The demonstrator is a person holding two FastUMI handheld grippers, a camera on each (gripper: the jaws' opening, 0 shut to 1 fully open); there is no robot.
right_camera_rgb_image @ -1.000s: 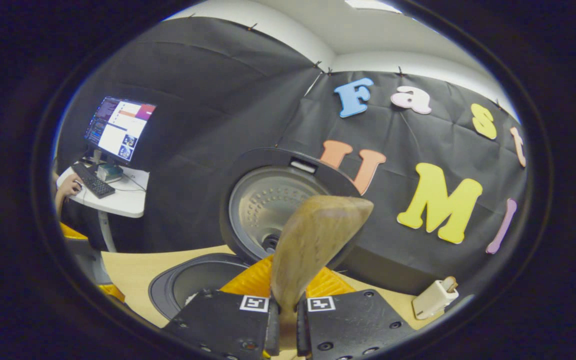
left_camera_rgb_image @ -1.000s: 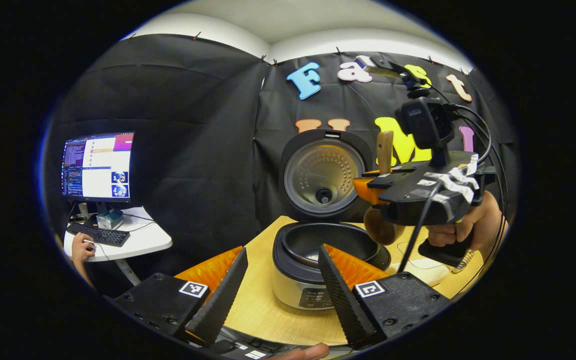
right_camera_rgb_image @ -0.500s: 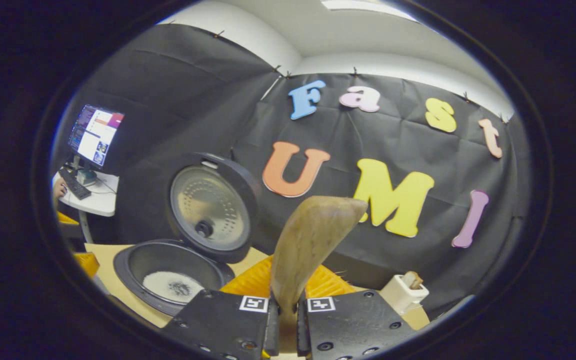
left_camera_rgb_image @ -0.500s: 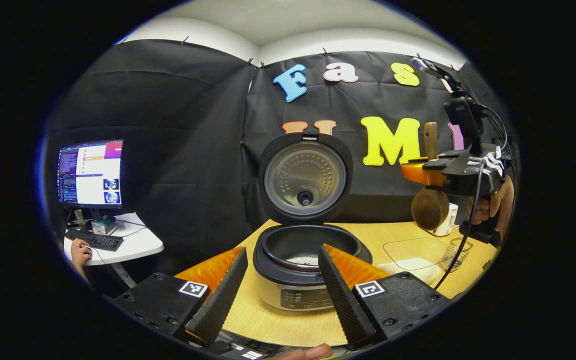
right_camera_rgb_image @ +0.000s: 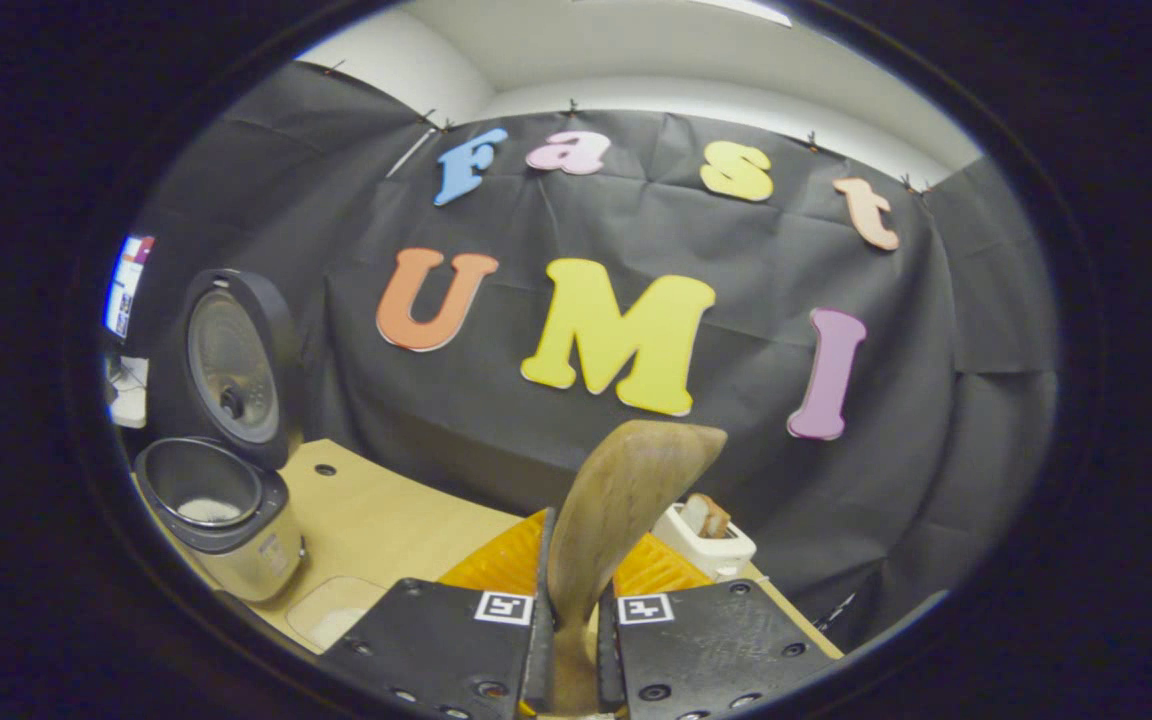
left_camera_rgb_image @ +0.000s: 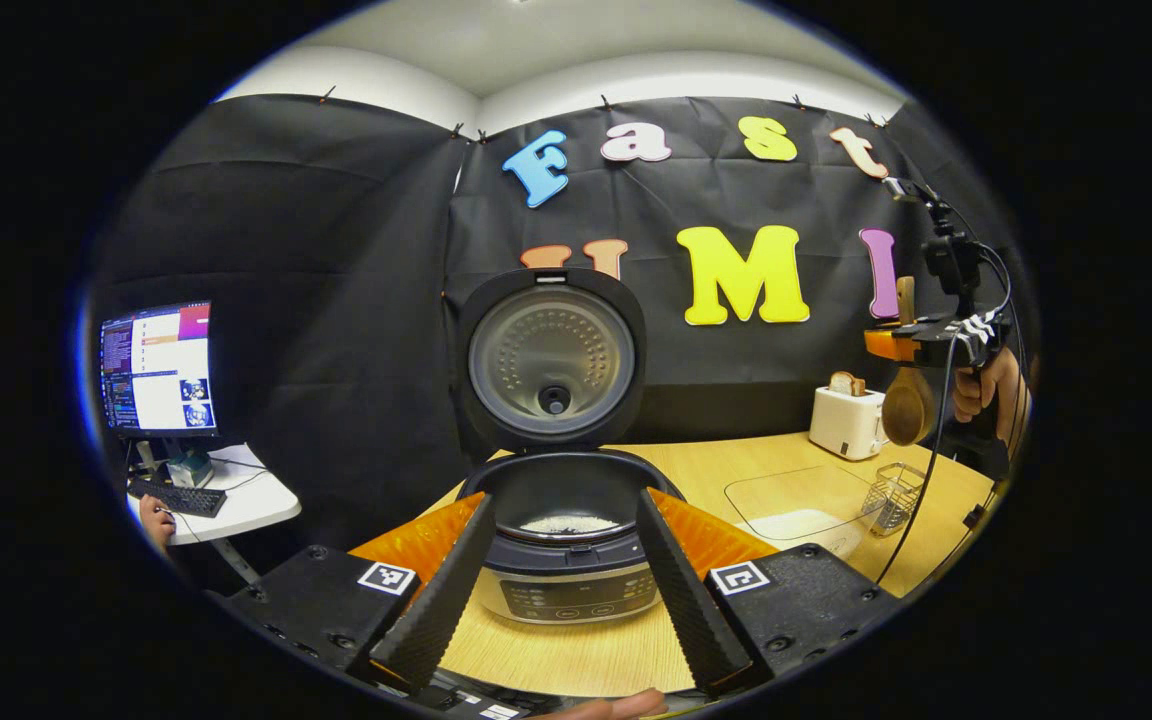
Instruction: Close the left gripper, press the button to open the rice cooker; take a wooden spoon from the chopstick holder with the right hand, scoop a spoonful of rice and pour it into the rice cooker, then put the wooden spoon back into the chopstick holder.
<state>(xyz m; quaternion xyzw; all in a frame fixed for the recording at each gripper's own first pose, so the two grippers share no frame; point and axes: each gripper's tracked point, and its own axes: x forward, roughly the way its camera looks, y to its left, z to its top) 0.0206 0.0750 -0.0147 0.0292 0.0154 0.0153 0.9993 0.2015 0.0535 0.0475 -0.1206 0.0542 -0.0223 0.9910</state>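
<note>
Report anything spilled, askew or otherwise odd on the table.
Nothing stands out. The rice cooker stands upright with its lid open and rice inside; the right gripper holds the wooden spoon; no grains show on the table.

left gripper view close before rice cooker [left_camera_rgb_image: 566,520], right gripper view farther, both facing it

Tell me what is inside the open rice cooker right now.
The rice cooker stands with its lid up; a thin patch of white rice lies on the inner pot's floor. The pot's front rim hides the nearest part of the bottom.
</note>
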